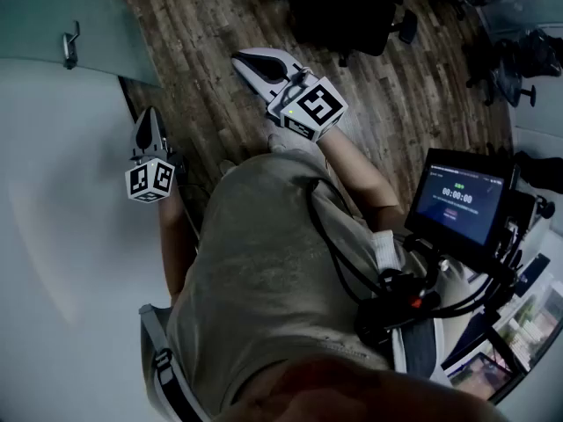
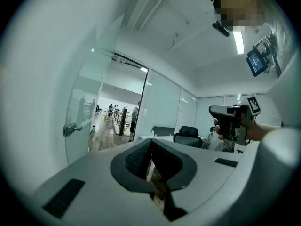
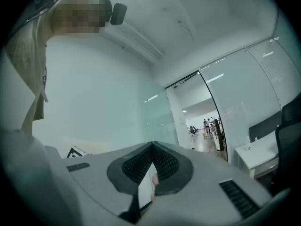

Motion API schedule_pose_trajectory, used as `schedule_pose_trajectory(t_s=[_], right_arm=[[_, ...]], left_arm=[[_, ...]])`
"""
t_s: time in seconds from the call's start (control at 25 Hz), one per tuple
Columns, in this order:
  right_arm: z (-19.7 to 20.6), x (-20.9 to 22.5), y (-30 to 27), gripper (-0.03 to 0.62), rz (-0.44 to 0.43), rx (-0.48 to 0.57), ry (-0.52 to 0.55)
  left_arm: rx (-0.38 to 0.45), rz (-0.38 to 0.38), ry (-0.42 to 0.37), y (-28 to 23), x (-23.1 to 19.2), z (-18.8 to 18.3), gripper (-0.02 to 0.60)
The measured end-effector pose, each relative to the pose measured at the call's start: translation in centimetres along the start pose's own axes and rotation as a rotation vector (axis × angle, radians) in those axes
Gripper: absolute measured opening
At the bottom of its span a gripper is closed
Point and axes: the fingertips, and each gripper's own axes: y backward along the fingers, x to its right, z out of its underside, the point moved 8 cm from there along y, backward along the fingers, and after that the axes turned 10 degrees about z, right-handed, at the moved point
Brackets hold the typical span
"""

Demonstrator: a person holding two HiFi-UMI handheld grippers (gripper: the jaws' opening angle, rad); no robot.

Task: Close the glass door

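The glass door (image 2: 89, 107) stands swung open at the left of the left gripper view, with a metal lever handle (image 2: 70, 128) on it. In the head view the door's pane (image 1: 53, 16) and handle (image 1: 70, 47) sit at the top left. My left gripper (image 2: 150, 142) is shut and empty, held level, and apart from the handle. In the head view the left gripper (image 1: 147, 114) is beside the white wall. My right gripper (image 3: 152, 147) is also shut with nothing in it, and the right gripper (image 1: 242, 57) points over the wooden floor towards the doorway (image 3: 202, 121).
Black office chairs (image 1: 352, 11) stand on the wood floor ahead. A monitor rig (image 1: 462, 200) hangs at the person's right side. A white desk (image 3: 256, 154) is beside the glass partition. Several people (image 2: 115, 109) are far off in the corridor.
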Motion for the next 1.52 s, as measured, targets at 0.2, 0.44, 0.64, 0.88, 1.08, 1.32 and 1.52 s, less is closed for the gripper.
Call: schedule_pose_trajectory(t_s=[0.2,0.44,0.64,0.88,1.08,1.32,1.52], right_arm=[[0.4,-0.1,2.1,0.012,0.043,-0.018,0.008],[0.1,0.0,2.5,0.014,-0.019,-0.007,-0.012],[0.2,-0.6,2.4,0.015,-0.124,-0.01,-0.099],[1.1,-2.3,2.8,0.015,-0.197,-0.011,-0.1],[1.0,-1.2,-1.5,0.017,-0.259,-0.048,-0.19],[3.6,-4.8,-6.5,0.017,-0.31,-0.074,-0.19],[2.8,-8.3,-10.7,0.017,-0.335,-0.081,-0.163]], left_arm=[[-0.01,0.014,0.015,0.6,0.7,0.9,0.018],[0.032,-0.027,0.021,1.7,2.1,1.9,0.018],[0.061,-0.077,0.023,3.1,3.2,2.3,0.018],[0.069,-0.134,0.023,5.7,4.2,2.7,0.018],[0.041,-0.175,0.033,4.6,2.4,0.0,0.02],[0.054,-0.194,0.065,7.9,-1.9,0.8,0.021],[0.072,-0.214,0.075,10.3,-6.1,-1.0,0.021]])
